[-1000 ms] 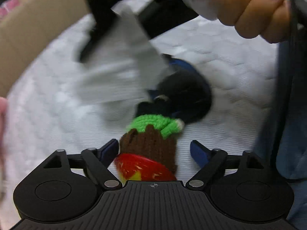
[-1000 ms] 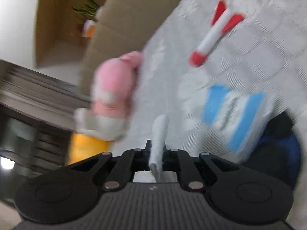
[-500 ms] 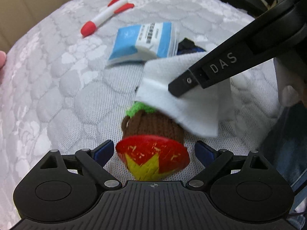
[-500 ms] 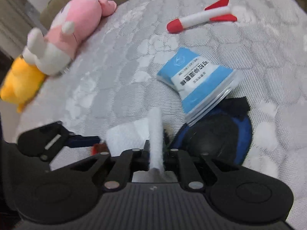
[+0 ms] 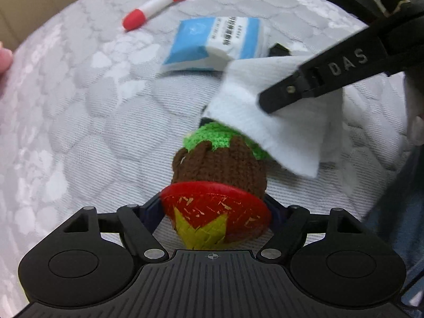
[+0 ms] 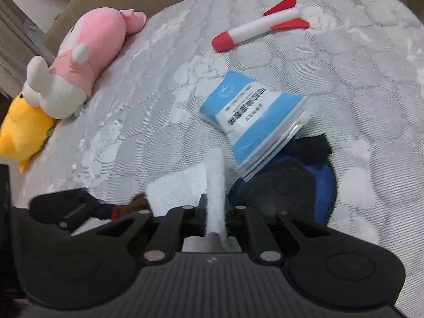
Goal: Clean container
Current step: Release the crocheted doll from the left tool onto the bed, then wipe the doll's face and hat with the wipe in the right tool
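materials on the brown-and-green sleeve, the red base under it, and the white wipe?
Brown-and-green knitted sleeve: looks like crocheted yarn, with visible stitch ribs and a fuzzy matte surface. Round red base with a yellow star: seems hard, maybe painted wood or plastic; its coating is scuffed and chipped. White folded wipe: soft matte cloth or thick paper towel with limp folds; which one is unclear.

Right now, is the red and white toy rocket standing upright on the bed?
No, the toy rocket lies flat on the grey quilted bed cover.

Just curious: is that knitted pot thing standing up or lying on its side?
Lying tipped: the knitted pot shows its red base toward the camera, held between the left gripper fingers.
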`<action>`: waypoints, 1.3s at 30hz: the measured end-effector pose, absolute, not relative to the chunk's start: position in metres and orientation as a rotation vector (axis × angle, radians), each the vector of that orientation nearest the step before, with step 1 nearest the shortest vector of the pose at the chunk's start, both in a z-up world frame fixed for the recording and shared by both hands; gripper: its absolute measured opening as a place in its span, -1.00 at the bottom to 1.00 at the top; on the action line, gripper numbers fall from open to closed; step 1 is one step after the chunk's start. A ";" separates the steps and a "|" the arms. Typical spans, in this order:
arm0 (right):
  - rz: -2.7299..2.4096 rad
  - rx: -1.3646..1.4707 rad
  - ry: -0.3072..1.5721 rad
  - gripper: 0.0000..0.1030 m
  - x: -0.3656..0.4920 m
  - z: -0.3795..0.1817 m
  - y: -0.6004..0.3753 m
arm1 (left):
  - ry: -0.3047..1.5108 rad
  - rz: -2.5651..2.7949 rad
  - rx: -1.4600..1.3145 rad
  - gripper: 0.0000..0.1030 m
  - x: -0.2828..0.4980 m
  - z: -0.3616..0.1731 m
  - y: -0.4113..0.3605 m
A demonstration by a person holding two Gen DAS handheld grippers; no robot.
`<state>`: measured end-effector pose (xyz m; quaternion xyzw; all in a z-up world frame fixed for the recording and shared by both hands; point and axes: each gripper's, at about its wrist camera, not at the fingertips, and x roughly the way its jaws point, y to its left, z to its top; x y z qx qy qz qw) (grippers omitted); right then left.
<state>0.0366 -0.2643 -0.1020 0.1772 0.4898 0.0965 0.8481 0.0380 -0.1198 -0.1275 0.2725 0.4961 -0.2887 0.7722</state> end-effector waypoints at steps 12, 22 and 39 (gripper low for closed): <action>0.007 0.258 0.902 -0.82 0.034 -0.084 -0.280 | 1.134 -0.409 0.354 0.77 0.082 -0.126 -0.077; -0.112 0.194 0.959 -0.79 0.048 -0.087 -0.303 | 1.255 -0.390 -0.023 0.91 0.093 -0.104 -0.035; 0.171 0.406 1.007 -0.72 0.094 -0.081 -0.300 | 1.301 -0.391 -0.185 0.96 0.116 -0.109 -0.014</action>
